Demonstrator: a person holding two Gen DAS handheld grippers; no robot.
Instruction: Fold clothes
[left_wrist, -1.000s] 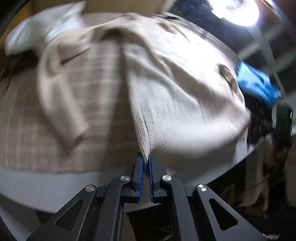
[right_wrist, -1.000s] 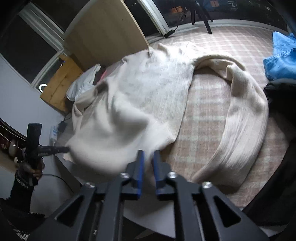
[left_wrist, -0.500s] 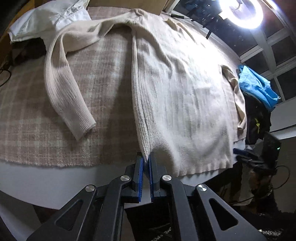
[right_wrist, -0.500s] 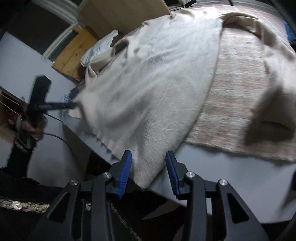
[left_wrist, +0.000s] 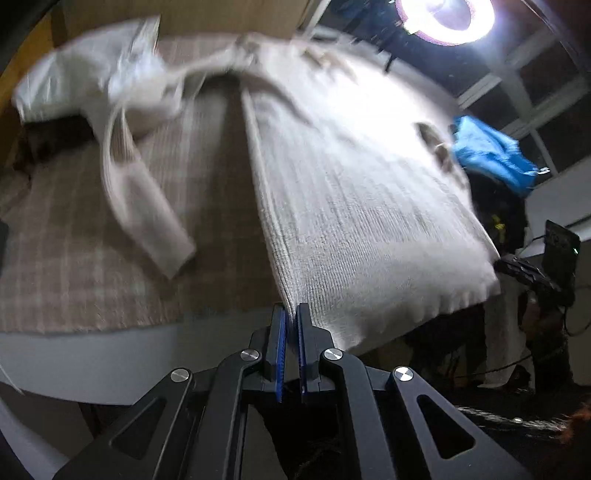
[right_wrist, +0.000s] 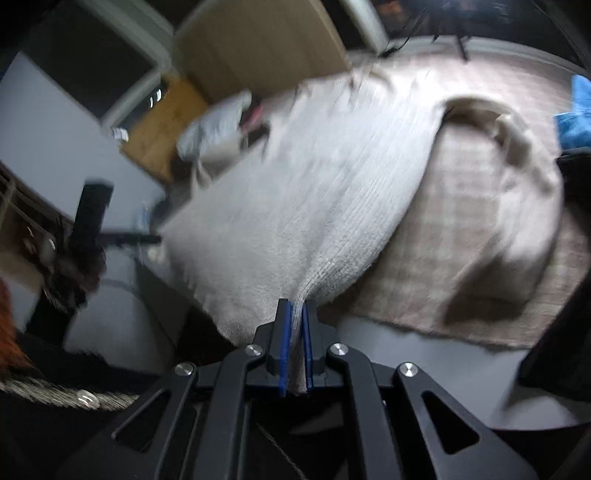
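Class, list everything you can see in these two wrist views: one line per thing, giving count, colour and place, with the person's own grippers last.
sweater: one, cream knit, spread on the cloth, hem pulled off the near edge
checked cloth: one, beige plaid, covering the table
table: one, white, edge below the cloth
blue garment: one, bright blue, far right side
white garment: one, far left corner
ring light: one, lit, overhead
left gripper: black, blue pads, shut on sweater hem
right gripper: same, shut on the other hem corner
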